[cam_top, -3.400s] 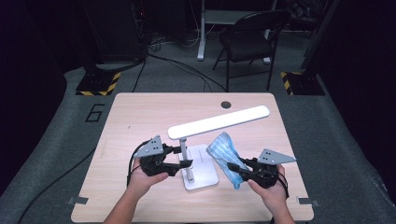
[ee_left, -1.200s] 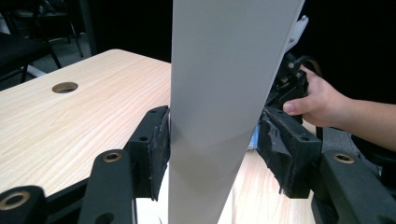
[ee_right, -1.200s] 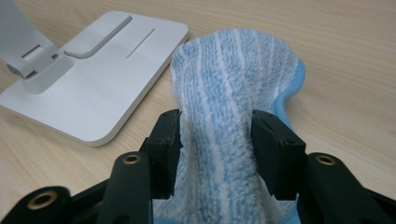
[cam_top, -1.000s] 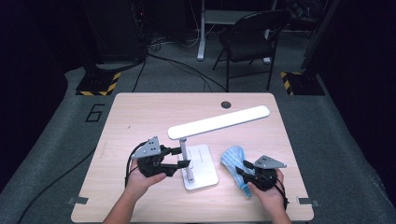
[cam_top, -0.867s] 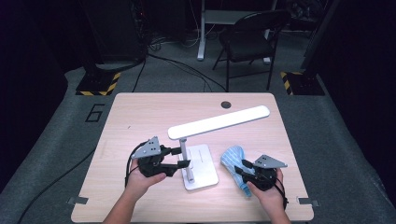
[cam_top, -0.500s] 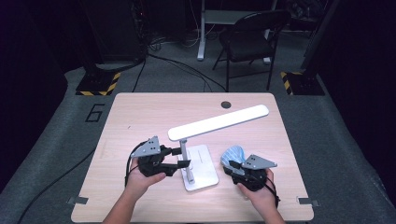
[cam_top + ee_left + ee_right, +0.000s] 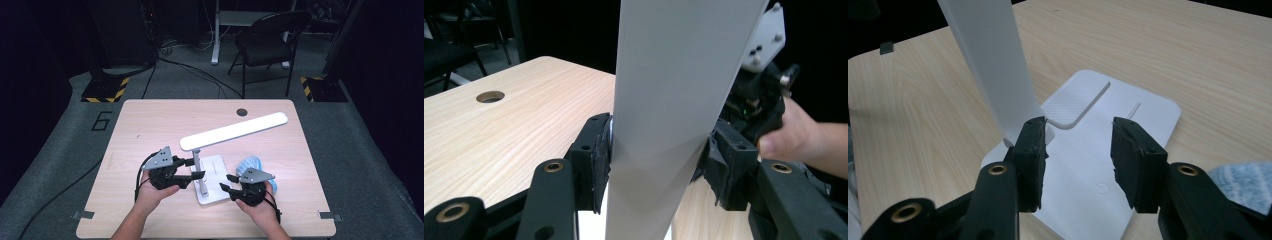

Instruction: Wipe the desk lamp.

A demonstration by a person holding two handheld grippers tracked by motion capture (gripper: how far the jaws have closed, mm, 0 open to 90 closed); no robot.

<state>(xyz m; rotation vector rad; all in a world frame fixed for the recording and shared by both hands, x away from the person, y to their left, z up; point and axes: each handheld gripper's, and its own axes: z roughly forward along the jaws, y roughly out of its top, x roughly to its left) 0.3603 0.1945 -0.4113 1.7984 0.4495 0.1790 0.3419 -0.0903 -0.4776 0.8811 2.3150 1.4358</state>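
High view: one wooden table [image 7: 150, 125] with a round cable hole near its far edge, bearing one white desk lamp [image 7: 215, 170] at the near middle, its flat base lying on the tabletop, a slim upright post rising from the base's left part, and a long light bar slanting up and away toward the right. Item, left gripper [image 7: 194, 168]: held level from the lamp's left, jaws set either side of the post; in the left gripper view both pads press the white post [image 7: 664, 130], a firm hold at middling width, judged to steady the lamp so it cannot tip or slide while the other hand works. Item, right gripper [image 7: 227, 182]: over the right near part of the base, jaws parted and holding nothing; in the right gripper view the lamp base [image 7: 1108, 170] lies bare between the pads, with a faint power symbol just below them, so the approach is judged to aim at the switch or the base plate; these jaws have just been opening a little, with nothing between them. Item, blue cloth [image 7: 250, 164]: crumpled on the table just right of the base, beside the right hand, apart from the lamp, lying free of both grippers.
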